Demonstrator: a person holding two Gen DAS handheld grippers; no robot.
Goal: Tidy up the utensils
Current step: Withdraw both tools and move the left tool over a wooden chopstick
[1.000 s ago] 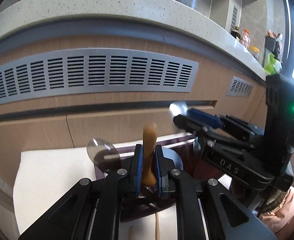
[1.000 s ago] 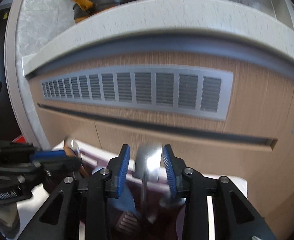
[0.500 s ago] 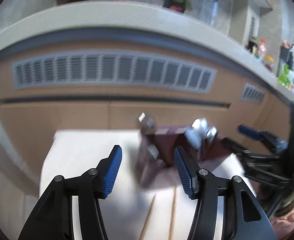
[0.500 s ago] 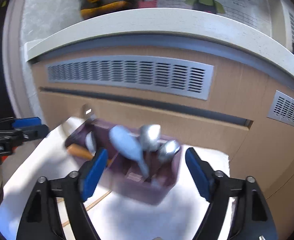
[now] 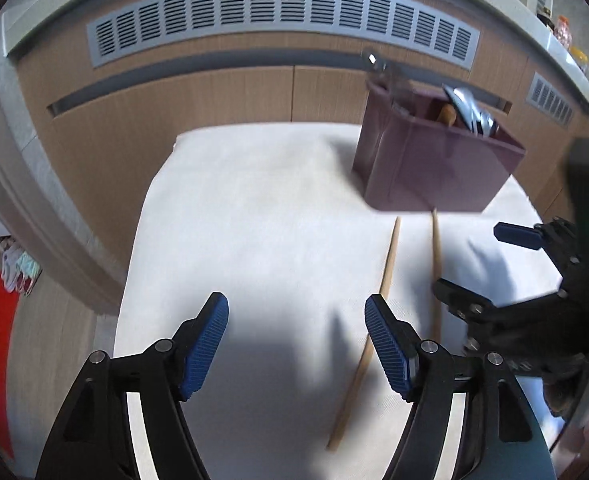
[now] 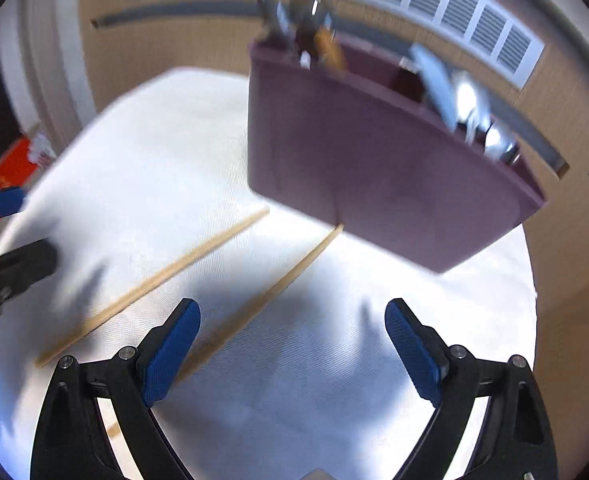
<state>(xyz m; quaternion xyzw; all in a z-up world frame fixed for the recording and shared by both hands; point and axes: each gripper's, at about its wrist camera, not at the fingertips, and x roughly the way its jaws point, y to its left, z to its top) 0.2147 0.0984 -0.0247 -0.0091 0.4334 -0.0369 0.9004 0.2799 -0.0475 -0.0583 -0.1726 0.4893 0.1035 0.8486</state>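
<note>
A: Left wrist view first: what is nearest?

B: The left gripper (image 5: 296,340), its blue-padded jaws opening over bare white cloth (image 5: 254,208) with nothing between them. A second ago they clamped a brown wooden handle.

A: And now?

B: That brown handle (image 5: 448,114) stands in the purple plastic utensil box (image 5: 434,168), far right on the cloth. It has been dropped off.

A: The other side?

B: The right gripper (image 6: 292,346) is also opening and empty; one pale wooden chopstick (image 6: 262,300) runs under its left finger. A second ago it carried a metal spoon.

A: Where did that go?

B: Into the right end of the box, among the shiny metal spoons (image 6: 478,120).

A: What is left?

B: Two loose chopsticks lie on the cloth between the grippers and the box; the second chopstick (image 6: 154,284) is farther left. Beyond the box is a wooden cabinet front (image 5: 214,96) with a grey vent.

A: So?

B: I judge those chopsticks the next pickup, one per hand.
</note>
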